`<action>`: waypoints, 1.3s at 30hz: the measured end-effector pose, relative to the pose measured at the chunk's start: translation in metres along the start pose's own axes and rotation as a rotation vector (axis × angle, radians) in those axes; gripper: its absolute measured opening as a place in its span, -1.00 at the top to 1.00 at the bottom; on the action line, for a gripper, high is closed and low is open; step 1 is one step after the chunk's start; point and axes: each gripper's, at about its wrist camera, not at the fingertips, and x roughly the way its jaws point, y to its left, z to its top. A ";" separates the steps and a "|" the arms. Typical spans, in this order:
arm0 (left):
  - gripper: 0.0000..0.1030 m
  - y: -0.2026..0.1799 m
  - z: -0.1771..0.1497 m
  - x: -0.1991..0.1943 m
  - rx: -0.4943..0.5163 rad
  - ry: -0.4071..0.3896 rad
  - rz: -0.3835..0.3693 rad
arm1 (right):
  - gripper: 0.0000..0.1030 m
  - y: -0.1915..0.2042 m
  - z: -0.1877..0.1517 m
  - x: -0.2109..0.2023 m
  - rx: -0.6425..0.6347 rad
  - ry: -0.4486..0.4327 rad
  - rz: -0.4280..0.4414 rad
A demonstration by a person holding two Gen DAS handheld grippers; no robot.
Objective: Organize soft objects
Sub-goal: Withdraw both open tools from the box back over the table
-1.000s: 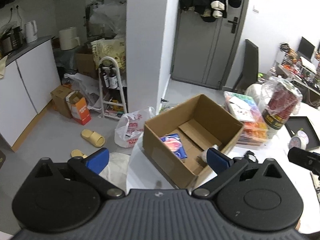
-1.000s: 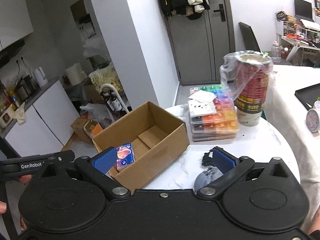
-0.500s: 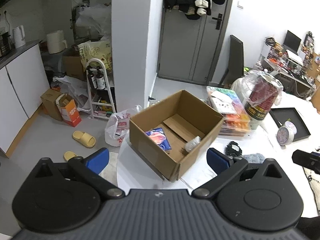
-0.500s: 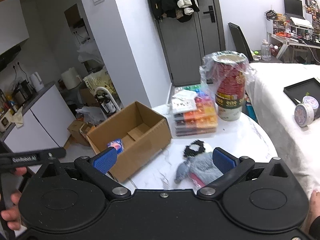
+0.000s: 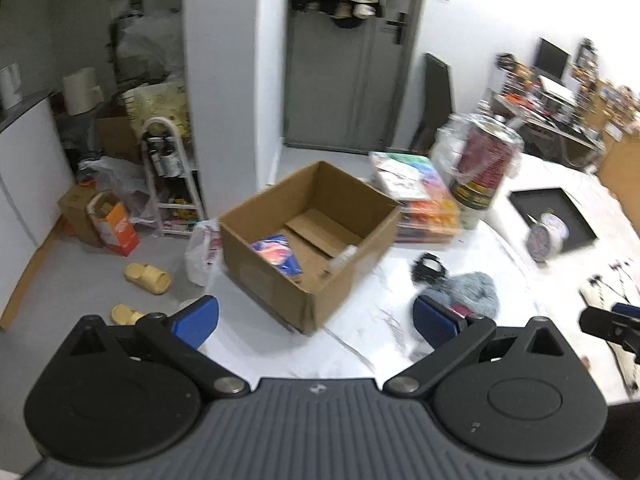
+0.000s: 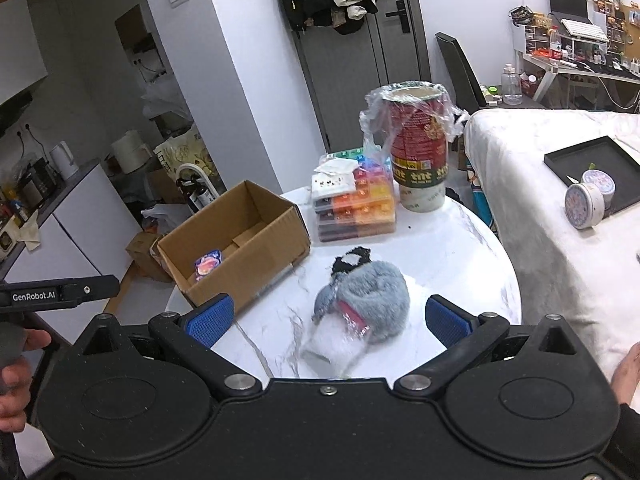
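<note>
Both tongs are hanging wide open and empty, having pulled back from the cardboard box (image 6: 236, 248), so more of the white table (image 6: 460, 256) is now showing. The grey fluffy item (image 6: 368, 292) is lying centred ahead of the right tongs (image 6: 327, 317), at two o'clock from the left tongs (image 5: 316, 317), likely the next pickup.

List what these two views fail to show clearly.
- Grey fuzzy item: what it is; wrinkled plastic covers its front in the right wrist view, and the left gripper's finger cuts it off.
- Small white object in the cardboard box: motion-blurred and too small, left view; the box wall hides it in the right.
</note>
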 end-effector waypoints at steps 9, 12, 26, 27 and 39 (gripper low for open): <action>-0.99 -0.021 -0.019 -0.003 0.052 0.018 -0.056 | -1.00 -0.006 -0.022 -0.013 0.005 0.020 0.002; -0.99 -0.025 -0.027 -0.003 0.065 0.030 -0.068 | -1.00 -0.007 -0.028 -0.016 0.010 0.021 0.001; -0.99 -0.034 -0.045 -0.006 0.094 0.051 -0.085 | -1.00 -0.009 -0.046 -0.028 0.029 0.034 0.004; -0.99 -0.035 -0.045 -0.006 0.095 0.051 -0.088 | -1.00 -0.009 -0.047 -0.027 0.028 0.037 0.005; -0.99 -0.038 -0.052 0.004 0.116 0.095 -0.091 | -1.00 -0.015 -0.056 -0.017 0.038 0.084 0.007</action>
